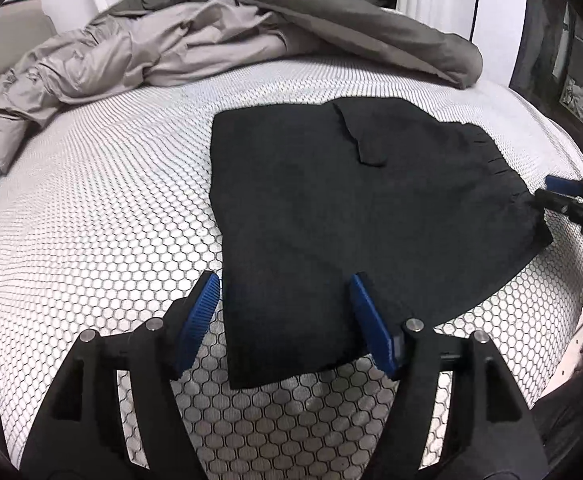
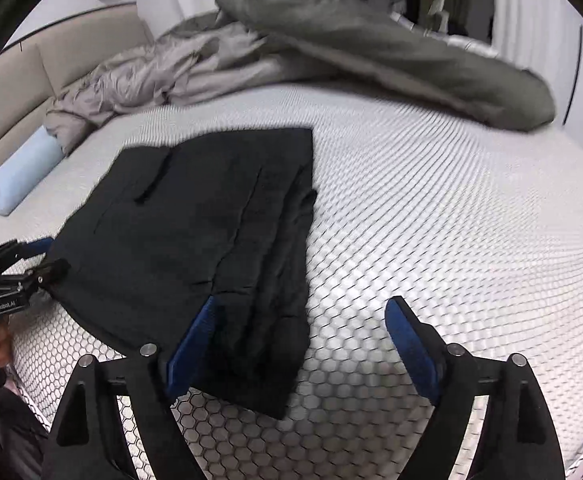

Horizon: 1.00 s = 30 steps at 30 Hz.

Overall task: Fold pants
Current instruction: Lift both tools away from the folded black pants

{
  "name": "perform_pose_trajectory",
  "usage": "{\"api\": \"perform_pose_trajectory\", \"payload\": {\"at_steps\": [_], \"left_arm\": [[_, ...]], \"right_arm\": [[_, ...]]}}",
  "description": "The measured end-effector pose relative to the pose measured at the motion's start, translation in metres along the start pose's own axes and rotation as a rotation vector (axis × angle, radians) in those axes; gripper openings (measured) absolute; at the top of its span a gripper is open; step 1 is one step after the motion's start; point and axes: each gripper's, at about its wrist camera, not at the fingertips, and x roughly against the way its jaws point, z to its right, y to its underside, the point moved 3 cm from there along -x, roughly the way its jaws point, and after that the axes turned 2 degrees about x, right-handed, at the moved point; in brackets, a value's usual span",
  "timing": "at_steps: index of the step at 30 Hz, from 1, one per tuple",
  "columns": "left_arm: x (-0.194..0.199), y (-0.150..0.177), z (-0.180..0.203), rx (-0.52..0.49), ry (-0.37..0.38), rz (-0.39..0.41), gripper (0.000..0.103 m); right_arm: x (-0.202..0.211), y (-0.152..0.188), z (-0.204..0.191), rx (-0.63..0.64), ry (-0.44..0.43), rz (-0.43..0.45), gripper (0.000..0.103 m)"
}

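Black pants (image 1: 331, 208) lie folded flat on the white honeycomb-patterned mattress (image 1: 91, 220). My left gripper (image 1: 283, 284) is open, its blue pads straddling the near left corner of the pants just above the fabric. In the right wrist view the pants (image 2: 195, 232) lie left of centre with stacked folded edges on their right side. My right gripper (image 2: 303, 308) is open, its left pad over the pants' near right edge, its right pad over bare mattress. The right gripper also shows at the pants' right edge in the left wrist view (image 1: 563, 196), and the left gripper shows at the left in the right wrist view (image 2: 31, 260).
A rumpled grey duvet (image 1: 251, 40) is piled along the far side of the bed. A light blue bolster (image 2: 23, 176) lies at the far left by the beige headboard (image 2: 71, 52). The mattress edge (image 1: 571, 320) drops off at the right.
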Motion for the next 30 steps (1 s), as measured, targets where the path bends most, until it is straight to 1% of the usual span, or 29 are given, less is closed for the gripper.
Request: {"api": "perform_pose_trajectory", "payload": {"at_steps": [1,2,3,4,6,7,9,11,12,13,16,20,23,27,30], "left_arm": [[0.006,0.002,0.002,-0.002,-0.001,0.019,0.067],[0.011,0.003,0.004,0.001,-0.004,0.032,0.073],[0.015,0.005,0.005,0.005,-0.005,0.043,0.083],[0.023,0.007,0.008,0.014,0.001,0.067,0.086],[0.048,0.017,0.012,0.014,0.027,0.094,0.09],[0.055,0.02,0.016,0.01,0.038,0.113,0.091],[0.072,0.022,0.022,0.007,0.038,0.153,0.102],[0.086,0.026,0.026,0.011,0.026,0.197,0.102],[0.09,0.027,0.027,0.01,0.031,0.2,0.102],[0.095,0.029,0.029,0.014,0.04,0.207,0.102],[0.104,0.034,0.029,0.047,0.034,0.238,0.102],[0.108,0.033,0.026,0.073,0.029,0.261,0.102],[0.107,0.034,0.023,0.09,0.044,0.26,0.102],[0.102,0.03,0.021,0.08,0.038,0.264,0.102],[0.099,0.031,0.021,0.064,0.029,0.25,0.102]], "right_arm": [[0.008,0.001,0.0,-0.006,0.0,0.033,0.091],[0.018,0.0,0.0,-0.01,-0.005,0.067,0.097],[0.028,0.0,-0.003,-0.01,-0.022,0.109,0.101],[0.031,-0.005,-0.006,-0.008,-0.037,0.143,0.103],[0.043,-0.004,-0.015,0.014,-0.055,0.204,0.103],[0.046,-0.003,-0.018,0.017,-0.058,0.22,0.103],[0.054,0.003,-0.025,0.01,-0.076,0.246,0.103],[0.054,0.005,-0.033,-0.013,-0.089,0.252,0.103],[0.054,0.008,-0.037,-0.025,-0.095,0.244,0.103],[0.05,0.004,-0.044,-0.021,-0.098,0.237,0.103],[0.05,0.005,-0.053,-0.02,-0.091,0.259,0.103],[0.052,0.012,-0.061,-0.045,-0.071,0.292,0.103],[0.056,0.016,-0.065,-0.046,-0.075,0.323,0.103],[0.062,0.017,-0.067,-0.011,-0.027,0.356,0.103],[0.064,0.017,-0.063,-0.045,-0.056,0.358,0.103]]}}
